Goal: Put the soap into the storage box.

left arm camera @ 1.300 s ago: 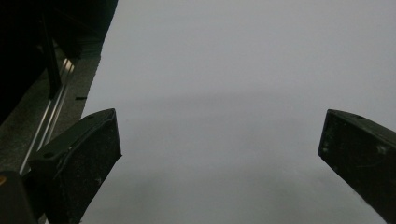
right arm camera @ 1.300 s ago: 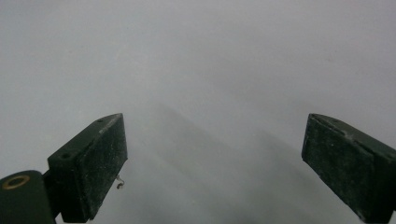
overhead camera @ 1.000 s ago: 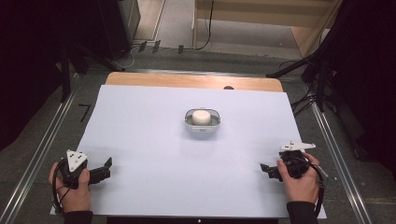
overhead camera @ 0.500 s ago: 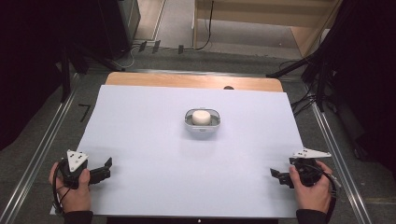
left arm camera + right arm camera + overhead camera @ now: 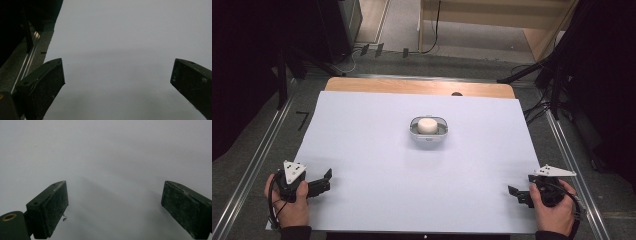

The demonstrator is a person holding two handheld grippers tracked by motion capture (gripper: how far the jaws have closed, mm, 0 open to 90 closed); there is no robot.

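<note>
While both hands rested at the bottom of the high view, the left gripper (image 5: 326, 180) sat at lower left, black jaws spread wide, nothing between them, tips pointing toward frame centre. Right gripper (image 5: 513, 192) sat at lower right, jaws also wide apart and empty, pointing left across the sheet. Left hand (image 5: 289, 200) and right hand (image 5: 554, 207) each wrapped their handle, a grey three-cornered plate on top of each. Small clear glass bowl with a white round puck-like object inside (image 5: 428, 129) stood upright near frame centre, slightly above the middle, well apart from both grippers. It stood on the large white sheet covering the table (image 5: 377, 150); a strip of bare wooden tabletop edge (image 5: 412, 86) showed along the sheet's upper side. Both gripper views showed pale sheet between open jaws, with the sheet's edge and a metal rail (image 5: 27, 62) at left of the left gripper view.
</note>
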